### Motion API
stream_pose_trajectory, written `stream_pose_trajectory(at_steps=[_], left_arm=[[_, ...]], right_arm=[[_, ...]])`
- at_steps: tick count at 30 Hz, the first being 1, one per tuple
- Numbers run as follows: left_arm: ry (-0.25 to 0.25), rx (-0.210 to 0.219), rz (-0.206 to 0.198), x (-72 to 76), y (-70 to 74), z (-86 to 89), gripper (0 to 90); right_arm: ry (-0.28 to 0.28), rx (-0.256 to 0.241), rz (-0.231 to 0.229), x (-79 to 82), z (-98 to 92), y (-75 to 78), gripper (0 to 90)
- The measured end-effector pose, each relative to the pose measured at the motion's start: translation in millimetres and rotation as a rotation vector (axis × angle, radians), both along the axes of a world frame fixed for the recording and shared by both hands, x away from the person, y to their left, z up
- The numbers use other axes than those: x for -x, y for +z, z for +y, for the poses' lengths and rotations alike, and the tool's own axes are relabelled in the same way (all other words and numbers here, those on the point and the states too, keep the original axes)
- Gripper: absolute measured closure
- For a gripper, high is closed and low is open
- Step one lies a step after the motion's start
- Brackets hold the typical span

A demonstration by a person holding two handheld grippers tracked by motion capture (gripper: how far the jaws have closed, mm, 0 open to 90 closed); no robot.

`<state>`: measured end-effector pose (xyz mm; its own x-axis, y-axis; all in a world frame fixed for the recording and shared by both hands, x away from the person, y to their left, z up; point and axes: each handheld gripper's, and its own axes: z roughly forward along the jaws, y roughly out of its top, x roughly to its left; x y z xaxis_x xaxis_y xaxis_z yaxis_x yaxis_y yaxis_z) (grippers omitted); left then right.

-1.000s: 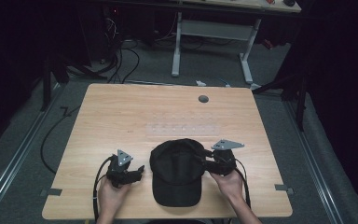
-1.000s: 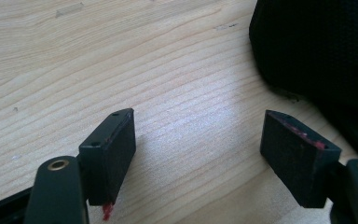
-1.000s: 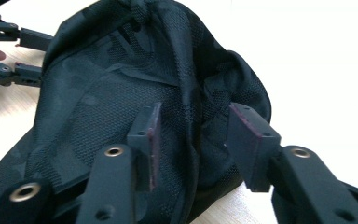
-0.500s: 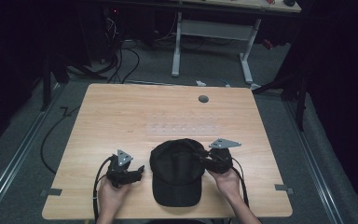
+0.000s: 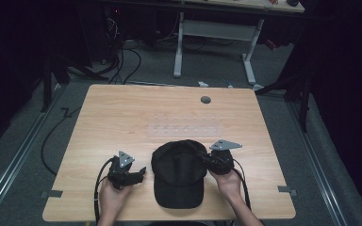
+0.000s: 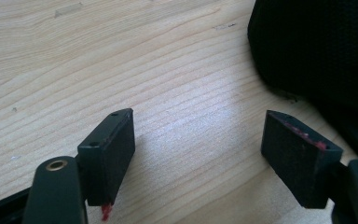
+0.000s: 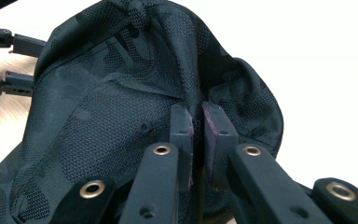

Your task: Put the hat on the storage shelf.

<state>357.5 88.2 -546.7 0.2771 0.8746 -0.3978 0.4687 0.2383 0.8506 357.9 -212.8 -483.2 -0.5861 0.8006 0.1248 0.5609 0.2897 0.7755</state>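
Black cap (image 5: 179, 172) of dotted mesh fabric lies near the front edge of the pale wooden desk (image 5: 122, 117), unmoved since a second ago. Right gripper (image 7: 198, 126) has its fingers (image 7: 181, 128) pinched on a fold of the crown. Left gripper (image 6: 198, 140) rests just beside the cap, fingers (image 6: 112, 144) spread wide over bare wood.

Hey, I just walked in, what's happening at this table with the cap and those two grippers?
A person at a wooden table is working on a black baseball cap with a handheld gripper in each hand. The right gripper is shut on a pinched fold of the cap's mesh crown. The left gripper sits just beside the cap with its jaws wide open over bare wood, holding nothing. The cap lies near the person's edge of the table, brim toward them.
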Motion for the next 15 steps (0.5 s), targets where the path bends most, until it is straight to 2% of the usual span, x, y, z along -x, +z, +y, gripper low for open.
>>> stream_pose_trajectory(at_steps=[1,12,15], left_arm=[[0.000,0.000,0.000,0.0,0.0,0.0,25.8],[0.000,0.001,0.001,0.0,0.1,0.1,25.9],[0.000,0.002,0.001,-0.1,0.1,0.2,26.2]], right_arm=[[0.002,-0.015,0.013,-1.3,-1.1,-0.5,84.5],[0.011,-0.038,0.041,-2.8,-4.1,1.1,86.7],[0.042,-0.068,0.047,-3.1,-7.0,2.2,86.7]])
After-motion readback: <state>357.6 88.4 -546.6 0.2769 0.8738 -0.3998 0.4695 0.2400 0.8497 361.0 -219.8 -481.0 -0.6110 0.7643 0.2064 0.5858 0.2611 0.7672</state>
